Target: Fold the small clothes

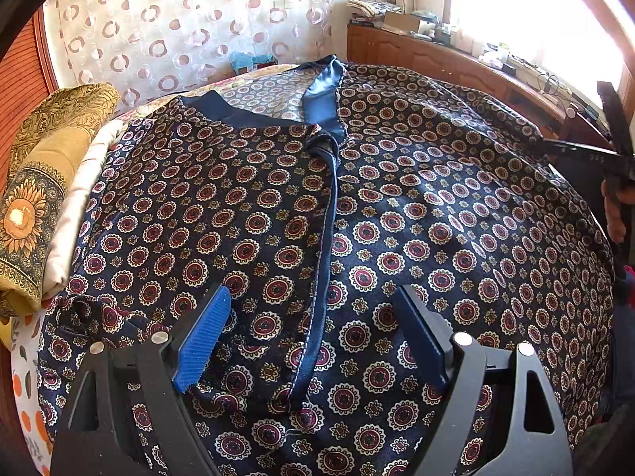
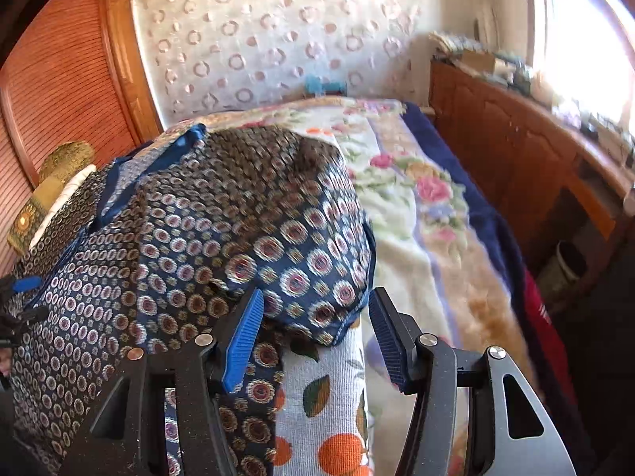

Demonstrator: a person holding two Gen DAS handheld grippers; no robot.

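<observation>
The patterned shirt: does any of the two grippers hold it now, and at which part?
Neither holds it. The left gripper and the right gripper are both open above the patterned shirt, the right one near its edge.

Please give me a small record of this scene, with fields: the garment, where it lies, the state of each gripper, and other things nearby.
garment: dark blue patterned shirt with plain blue collar and placket, spread out, front up
surface: bed with floral blanket and a fruit-print cloth
left gripper: open, over the shirt's lower front, holding nothing
right gripper: open, at the shirt's edge, cloth between the fingers, not clamped
beside shirt: folded gold sunflower cloth
background: circle-pattern curtain, wooden cabinet under the window
</observation>
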